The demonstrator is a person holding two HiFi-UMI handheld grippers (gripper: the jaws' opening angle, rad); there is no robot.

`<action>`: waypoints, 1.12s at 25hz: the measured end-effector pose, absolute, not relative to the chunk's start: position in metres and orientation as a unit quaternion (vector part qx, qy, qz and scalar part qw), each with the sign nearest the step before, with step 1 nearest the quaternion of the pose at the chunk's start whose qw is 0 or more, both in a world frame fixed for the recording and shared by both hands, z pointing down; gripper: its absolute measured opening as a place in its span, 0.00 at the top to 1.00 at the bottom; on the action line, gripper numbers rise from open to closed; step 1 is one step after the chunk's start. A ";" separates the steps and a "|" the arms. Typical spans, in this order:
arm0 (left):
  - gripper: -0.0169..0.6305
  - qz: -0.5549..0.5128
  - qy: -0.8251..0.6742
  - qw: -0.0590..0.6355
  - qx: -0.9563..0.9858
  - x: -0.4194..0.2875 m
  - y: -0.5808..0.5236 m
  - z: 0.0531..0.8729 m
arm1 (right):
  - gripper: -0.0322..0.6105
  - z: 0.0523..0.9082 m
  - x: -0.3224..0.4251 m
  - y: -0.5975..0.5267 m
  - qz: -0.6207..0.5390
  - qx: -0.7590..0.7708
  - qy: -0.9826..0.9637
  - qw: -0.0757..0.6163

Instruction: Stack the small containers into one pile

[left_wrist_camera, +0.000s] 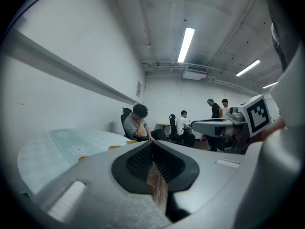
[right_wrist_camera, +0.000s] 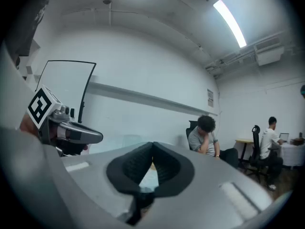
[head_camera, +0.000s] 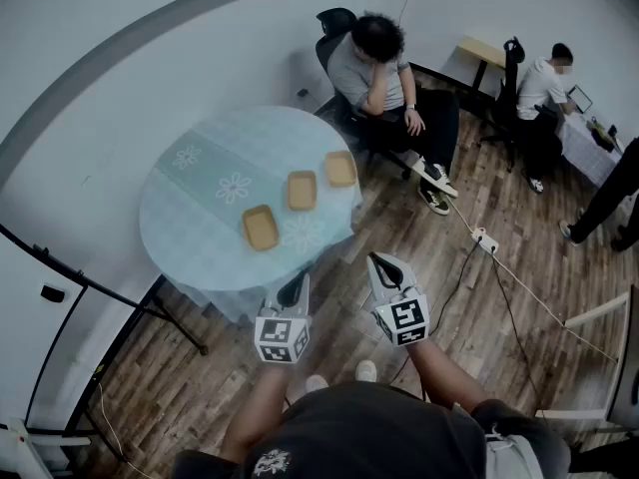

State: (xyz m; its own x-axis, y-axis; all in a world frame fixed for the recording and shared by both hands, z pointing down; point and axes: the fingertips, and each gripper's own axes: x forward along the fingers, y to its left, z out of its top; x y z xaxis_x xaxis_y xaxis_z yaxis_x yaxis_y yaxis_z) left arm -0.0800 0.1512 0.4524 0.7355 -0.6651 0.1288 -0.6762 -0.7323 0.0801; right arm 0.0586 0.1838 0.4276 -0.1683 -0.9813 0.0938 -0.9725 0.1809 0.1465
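A round table [head_camera: 150, 218] under a pale blue-green flowered cloth [head_camera: 200, 230] carries three small containers, shallow tan rectangular trays with rounded corners. They lie in a slanting row, each apart from the next and none stacked. The nearest container [head_camera: 261, 228] sits toward the table's near edge, the middle container [head_camera: 302, 190] is beyond it to the right, and the farthest container [head_camera: 340, 169] lies close to the table's far right edge. Each shows only its own plain tan inside. The person wearing the camera stands on the wooden floor [head_camera: 479, 297] just short of the table, with both tools held out roughly level. The left tool [head_camera: 297, 287] has its jaws pressed together with nothing between them, its tip over the table's near edge and well short of the nearest container. The right tool [head_camera: 383, 264], beside it and off the table's right side, also has its jaws pressed together on nothing. Beyond the table a seated person [head_camera: 384, 73] rests in an office chair [head_camera: 334, 23], head on hand.
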 end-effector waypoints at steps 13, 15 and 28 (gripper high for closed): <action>0.97 0.042 -0.349 0.058 0.934 -0.136 0.156 0.453 | 0.95 0.420 0.011 0.189 -0.039 0.660 -0.745 0.085; 0.97 0.042 -0.346 0.063 0.935 -0.141 0.158 0.457 | 0.95 0.420 0.006 0.189 -0.035 0.665 -0.742 0.075; 0.97 0.052 -0.349 0.087 0.931 -0.149 0.148 0.485 | 0.95 0.452 0.006 0.183 0.004 0.669 -0.738 0.084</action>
